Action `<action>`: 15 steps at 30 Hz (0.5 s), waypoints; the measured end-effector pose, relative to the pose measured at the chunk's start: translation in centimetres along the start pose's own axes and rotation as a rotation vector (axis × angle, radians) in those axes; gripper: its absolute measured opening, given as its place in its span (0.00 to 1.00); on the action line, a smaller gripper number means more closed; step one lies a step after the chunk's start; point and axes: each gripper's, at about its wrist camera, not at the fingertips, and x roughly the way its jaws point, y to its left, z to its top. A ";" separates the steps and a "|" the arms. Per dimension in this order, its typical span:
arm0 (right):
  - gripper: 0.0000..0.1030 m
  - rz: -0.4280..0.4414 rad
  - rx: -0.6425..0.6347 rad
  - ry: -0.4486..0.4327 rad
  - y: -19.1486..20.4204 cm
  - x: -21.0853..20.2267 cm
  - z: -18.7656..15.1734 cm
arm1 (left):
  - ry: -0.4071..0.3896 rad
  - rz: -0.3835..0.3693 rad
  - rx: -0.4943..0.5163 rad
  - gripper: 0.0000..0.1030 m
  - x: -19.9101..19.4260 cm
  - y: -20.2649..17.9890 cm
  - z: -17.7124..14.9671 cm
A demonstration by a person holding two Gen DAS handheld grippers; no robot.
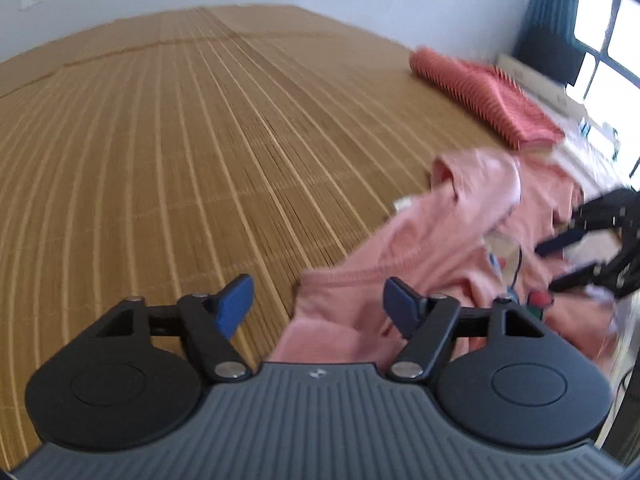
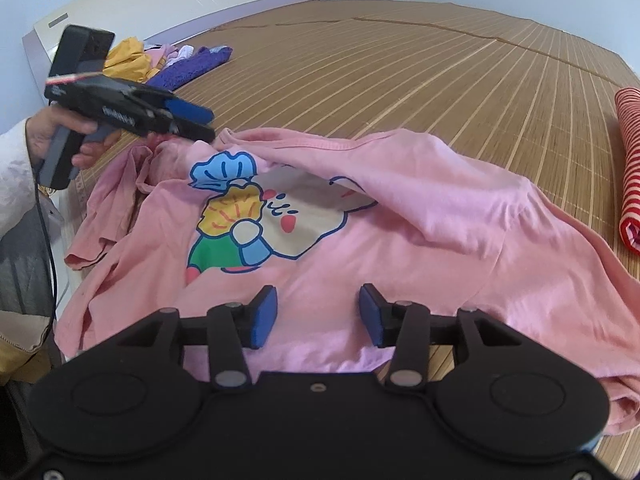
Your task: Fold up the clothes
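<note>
Pink T-shirt (image 2: 400, 208) crumpled at bamboo mat's (image 2: 400, 64) near edge. Left tool (image 1: 316, 312) wide, empty; right tool (image 2: 318, 316) half-spread, gripping nothing.

A pink T-shirt (image 2: 400, 216) with a cartoon print is being shown spread, rumpled, on a bamboo mat (image 2: 400, 72). Above its lower edge the right gripper (image 2: 318, 316) is being held, jaws apart, nothing pinched. At the shirt's far left the left gripper (image 2: 200, 122) is being held by a hand (image 2: 60, 140). A red striped cloth (image 2: 630, 168) is lying right of the shirt, and a clothes pile (image 2: 168, 64) beyond it.

Rumpled pink cartoon-print T-shirt (image 2: 400, 216) on mat
</note>
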 end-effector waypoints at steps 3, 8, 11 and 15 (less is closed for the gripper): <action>0.46 -0.002 0.013 -0.005 0.0 -0.1 0.0 | -0.002 0.044 0.056 0.48 0.8 -0.8 -0.3; 0.47 -0.008 0.012 -0.005 0.1 -0.1 -0.1 | -0.036 0.100 0.063 0.12 1.0 -1.5 -0.6; 0.47 -0.015 0.005 -0.003 0.3 0.0 -0.1 | -0.079 0.158 0.107 0.09 0.5 -2.1 -0.5; 0.47 -0.025 -0.005 0.000 0.4 0.2 -0.1 | -0.135 0.227 0.172 0.09 0.1 -2.5 1.5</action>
